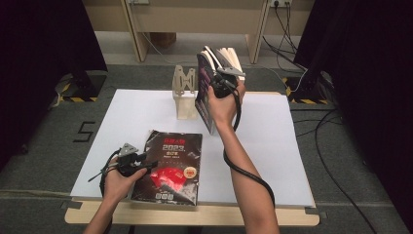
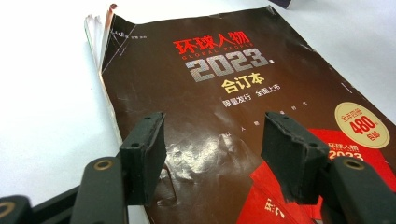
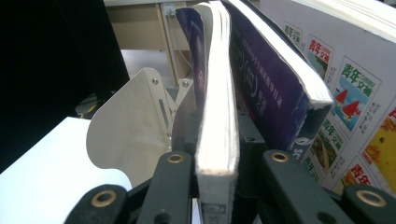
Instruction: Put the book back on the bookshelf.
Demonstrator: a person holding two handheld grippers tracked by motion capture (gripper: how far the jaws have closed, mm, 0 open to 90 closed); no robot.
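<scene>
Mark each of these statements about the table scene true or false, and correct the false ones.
1. The right gripper holds books upright beside the white bookend. True.
2. The dark-covered magazine stands upright in the bookend. False: it lies flat on the white board, near the front edge.
3. The left gripper is clamped on the magazine. False: its jaws stand apart above the cover, pinching nothing.
4. The magazine cover shows "2023" in large digits. True.
5. The books in the right gripper are lying flat on the board. False: they are held on edge, spines roughly vertical.
</scene>
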